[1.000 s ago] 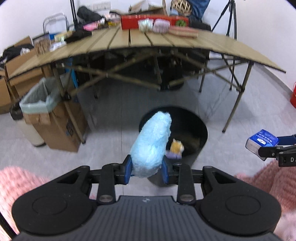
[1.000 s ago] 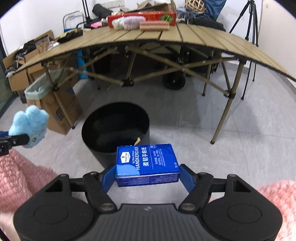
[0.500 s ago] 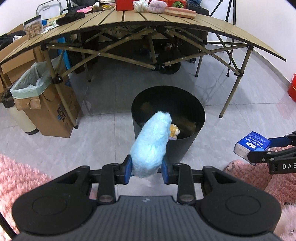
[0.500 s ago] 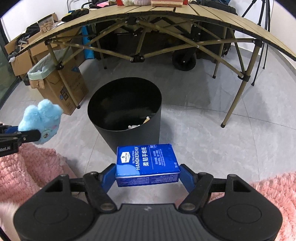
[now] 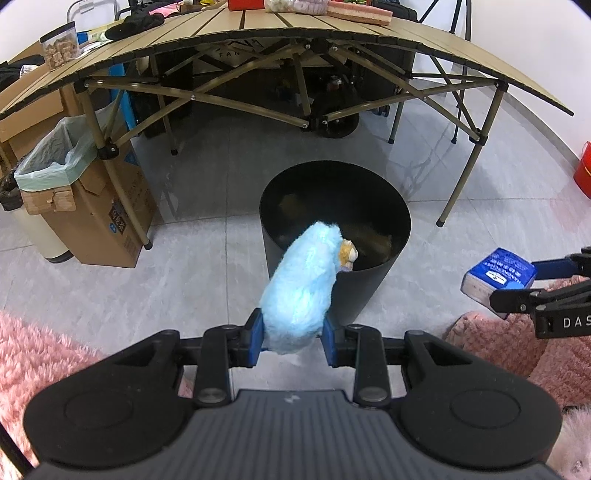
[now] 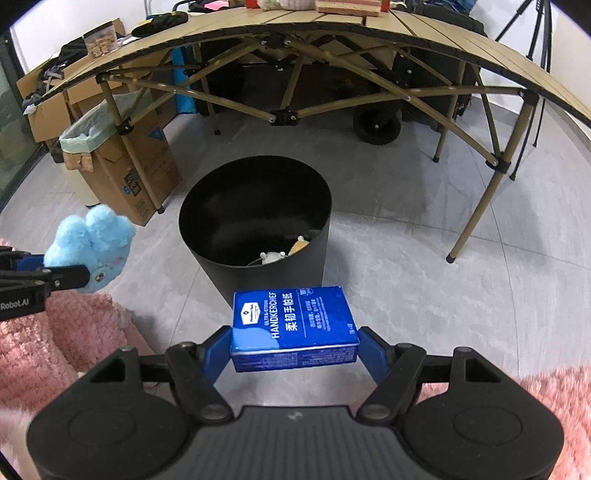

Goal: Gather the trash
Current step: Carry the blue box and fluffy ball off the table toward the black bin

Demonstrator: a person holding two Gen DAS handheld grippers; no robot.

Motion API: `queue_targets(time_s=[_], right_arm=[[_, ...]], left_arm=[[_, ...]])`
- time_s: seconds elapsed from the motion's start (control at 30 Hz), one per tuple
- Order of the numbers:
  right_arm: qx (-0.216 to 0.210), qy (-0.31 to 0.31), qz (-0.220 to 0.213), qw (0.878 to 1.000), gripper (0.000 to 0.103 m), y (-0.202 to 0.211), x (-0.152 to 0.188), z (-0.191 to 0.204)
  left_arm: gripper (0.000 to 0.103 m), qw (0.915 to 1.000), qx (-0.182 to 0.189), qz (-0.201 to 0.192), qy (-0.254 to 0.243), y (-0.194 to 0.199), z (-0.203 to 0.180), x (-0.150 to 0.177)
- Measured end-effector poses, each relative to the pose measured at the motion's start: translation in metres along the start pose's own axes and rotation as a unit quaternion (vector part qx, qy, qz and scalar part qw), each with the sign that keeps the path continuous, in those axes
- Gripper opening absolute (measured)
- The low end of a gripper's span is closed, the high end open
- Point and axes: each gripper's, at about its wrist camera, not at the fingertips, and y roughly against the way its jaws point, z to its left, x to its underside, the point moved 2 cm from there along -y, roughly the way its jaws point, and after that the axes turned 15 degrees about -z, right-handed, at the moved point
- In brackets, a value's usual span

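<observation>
Two hand-held grippers hover near a black bin (image 5: 334,236) on a grey tiled floor (image 5: 207,258), each carrying something. The left gripper (image 5: 293,338) has its fingers (image 5: 255,341) closed tight on a fluffy light-blue soft toy (image 5: 303,291), which rises from between them and leans toward the near rim of the bin; a small orange-and-white part of the toy shows at its upper right. The right gripper (image 6: 295,349) holds a blue pack of paper handkerchiefs (image 6: 293,326) crosswise, its fingers (image 6: 218,350) set fairly wide and pressing on the pack's two short ends. The pack hangs just short of the bin's near wall (image 6: 258,280), above the floor. Inside the bin lie a few scraps, one white and one yellowish. Behind it stands a folding slatted bench (image 5: 258,33) loaded with boxes and packets, and to the left a cardboard box (image 5: 92,206) lined with a pale green bag. Pink shaggy rugs (image 5: 33,354) border the lower edges of both views.
</observation>
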Motion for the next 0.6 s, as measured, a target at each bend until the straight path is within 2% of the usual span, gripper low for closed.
queue_targets(time_s=[0.33, 0.6], right_arm=[[-0.008, 0.017, -0.003, 1.000, 0.072, -0.017, -0.015, 0.004], [-0.017, 0.026, 0.008, 0.999, 0.072, -0.036, -0.019, 0.009]], left_arm=[[0.032, 0.9996, -0.007, 0.026, 0.004, -0.013, 0.004, 0.002], [0.032, 0.9971, -0.034, 0.066, 0.016, -0.028, 0.014, 0.007]])
